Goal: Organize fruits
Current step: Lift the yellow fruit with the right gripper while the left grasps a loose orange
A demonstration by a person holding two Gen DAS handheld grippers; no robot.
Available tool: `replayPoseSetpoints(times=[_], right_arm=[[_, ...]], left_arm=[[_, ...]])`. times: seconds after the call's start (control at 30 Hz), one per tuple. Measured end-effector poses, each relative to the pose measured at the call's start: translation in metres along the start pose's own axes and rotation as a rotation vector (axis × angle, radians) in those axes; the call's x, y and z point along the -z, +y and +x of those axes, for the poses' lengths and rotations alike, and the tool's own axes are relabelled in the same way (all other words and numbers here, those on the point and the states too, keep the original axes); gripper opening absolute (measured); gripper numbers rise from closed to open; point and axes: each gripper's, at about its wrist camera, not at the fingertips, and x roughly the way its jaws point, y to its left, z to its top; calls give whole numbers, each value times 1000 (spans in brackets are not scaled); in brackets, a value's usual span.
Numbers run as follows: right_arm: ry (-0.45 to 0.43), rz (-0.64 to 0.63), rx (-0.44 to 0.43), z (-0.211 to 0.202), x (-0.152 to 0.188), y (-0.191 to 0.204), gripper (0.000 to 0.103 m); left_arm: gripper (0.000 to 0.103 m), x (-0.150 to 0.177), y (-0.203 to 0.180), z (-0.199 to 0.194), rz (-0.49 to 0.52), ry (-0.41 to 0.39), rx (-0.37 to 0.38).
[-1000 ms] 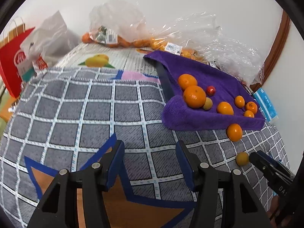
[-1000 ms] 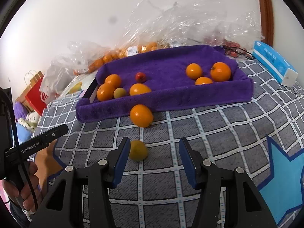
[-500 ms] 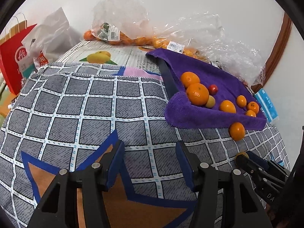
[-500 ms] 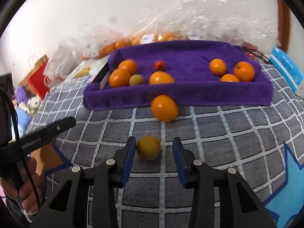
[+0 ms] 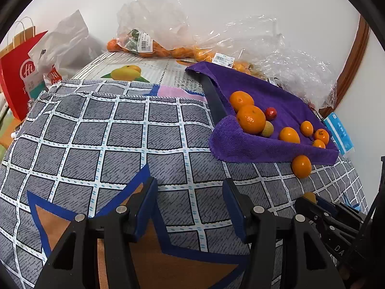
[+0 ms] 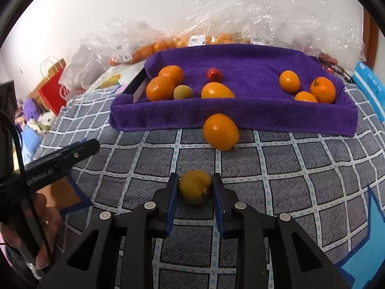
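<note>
My right claw [image 6: 195, 187] is clamped on a small yellow fruit [image 6: 195, 187], one blue pad pressing on each side of it. The fruit sits low on the checked blanket [image 6: 288, 168], and I cannot tell whether it has left the cloth. From the left wrist view only its top [image 5: 309, 196] peeks out beyond the right claw's fingers [image 5: 312, 208].

Just beyond it, a larger orange [image 6: 221, 131] lies on the blanket, touching the front wall of the purple towel tray [image 6: 240, 118]. Inside the tray I count, on its left side, two oranges [image 6: 166, 82] close together with a pale greenish fruit [image 6: 183, 92] beside them, then an oval orange fruit [image 6: 217, 91] against the front wall and a small red fruit [image 6: 214, 74] farther back. On the tray's right side three small oranges [image 6: 309, 88] cluster near the corner.

My left claw [image 5: 190, 204] is spread wide and grips nothing; it hovers over the blanket, above an orange-brown star shape with a blue border [image 5: 154, 252], well apart from the tray.

Behind the tray, clear plastic bags [image 6: 240, 19] hold more orange fruit against the white wall. A light blue packet [image 6: 368, 86] lies to the tray's right, and a red paper bag [image 5: 19, 72] stands at the far left.
</note>
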Motion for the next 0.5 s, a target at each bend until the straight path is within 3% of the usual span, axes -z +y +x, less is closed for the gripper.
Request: replayPoseSetpoints(times=[0.5], right_arm=[[-80,48,36,-24,1,-23,27]], left_arm=[[57,-1,-2,3,34,12,-6]])
